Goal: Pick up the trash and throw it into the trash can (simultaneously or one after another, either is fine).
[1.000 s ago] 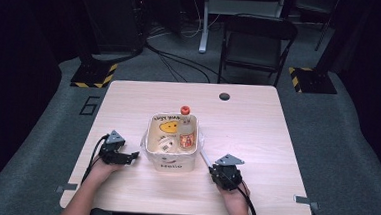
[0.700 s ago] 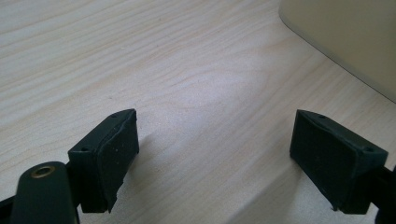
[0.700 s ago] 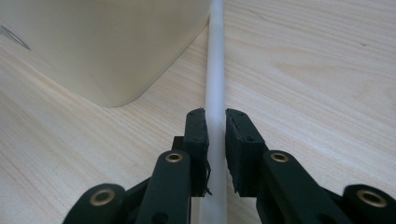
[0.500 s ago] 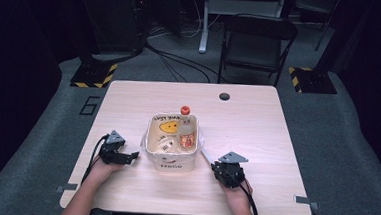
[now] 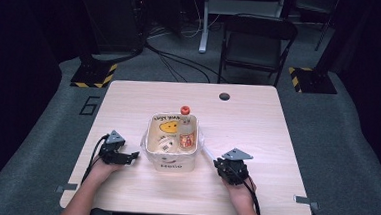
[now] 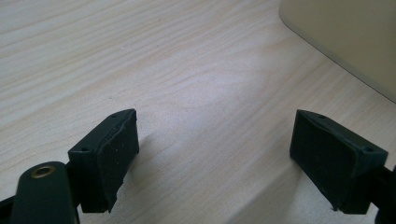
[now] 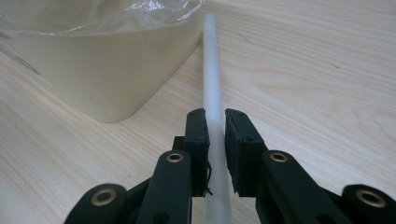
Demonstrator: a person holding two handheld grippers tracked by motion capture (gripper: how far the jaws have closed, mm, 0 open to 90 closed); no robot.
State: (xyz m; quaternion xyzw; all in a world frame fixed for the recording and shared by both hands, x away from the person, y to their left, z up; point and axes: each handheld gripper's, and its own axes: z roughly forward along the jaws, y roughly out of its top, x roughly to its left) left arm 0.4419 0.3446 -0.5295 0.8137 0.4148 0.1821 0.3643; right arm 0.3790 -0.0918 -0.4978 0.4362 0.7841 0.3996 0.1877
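Pads of the right tool (image 7: pixel 215 135) clamp a thin white plastic tube (image 7: pixel 211 84) at lower centre, beside the cream plastic tub (image 5: pixel 170 162) on the pale wood surface (image 5: pixel 258 116). Lifting level should keep the tube from slipping. Left tool (image 6: pixel 215 149) stands wide, empty. Since a second earlier, neither hand has visibly shifted.

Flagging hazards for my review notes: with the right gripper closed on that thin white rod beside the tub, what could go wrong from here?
The right gripper pinches the white rod near one end, so the long free end could swing or slip in the pads. That end lies close to the tub and its plastic liner; lifting carelessly might snag the liner or nudge the tub, tipping the bottle inside.
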